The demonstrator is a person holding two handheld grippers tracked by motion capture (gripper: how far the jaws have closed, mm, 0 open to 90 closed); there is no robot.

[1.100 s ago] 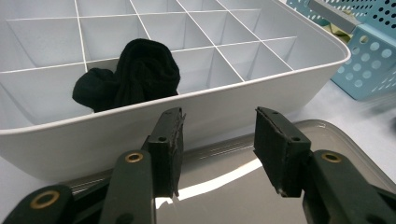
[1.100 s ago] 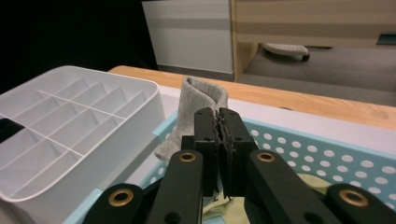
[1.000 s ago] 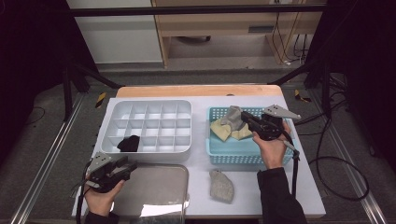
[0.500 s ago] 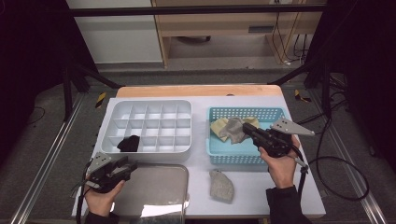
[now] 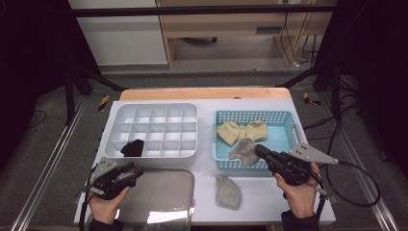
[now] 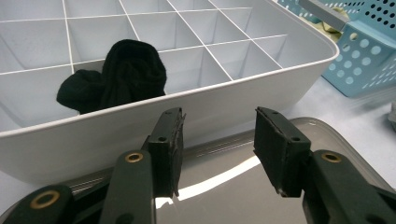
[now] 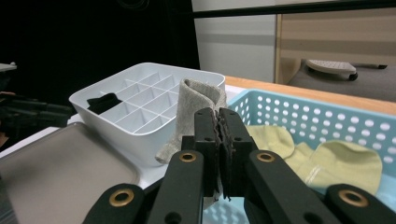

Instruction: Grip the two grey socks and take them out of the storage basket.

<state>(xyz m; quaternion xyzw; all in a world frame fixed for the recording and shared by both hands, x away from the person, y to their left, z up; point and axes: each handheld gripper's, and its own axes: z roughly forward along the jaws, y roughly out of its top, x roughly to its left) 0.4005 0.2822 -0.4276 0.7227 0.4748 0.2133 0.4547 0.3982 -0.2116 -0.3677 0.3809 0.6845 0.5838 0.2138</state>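
Over the near edge of the blue basket (image 5: 288, 120): grey sock (image 5: 243, 150), pinched between the pressed-together jaws of the right tool (image 5: 258, 150). Inside basket: yellow socks (image 5: 240, 131). Left of basket: white divided tray (image 5: 159, 126), black sock (image 5: 132, 147) in its near row. Left tool (image 5: 136, 171), spread, nothing between its jaws, over clear lid (image 5: 163, 192). Near side of basket, on bench (image 5: 269, 197): second grey sock (image 5: 228, 191).

No text, label, brand, number or sign can be read in any of the views.
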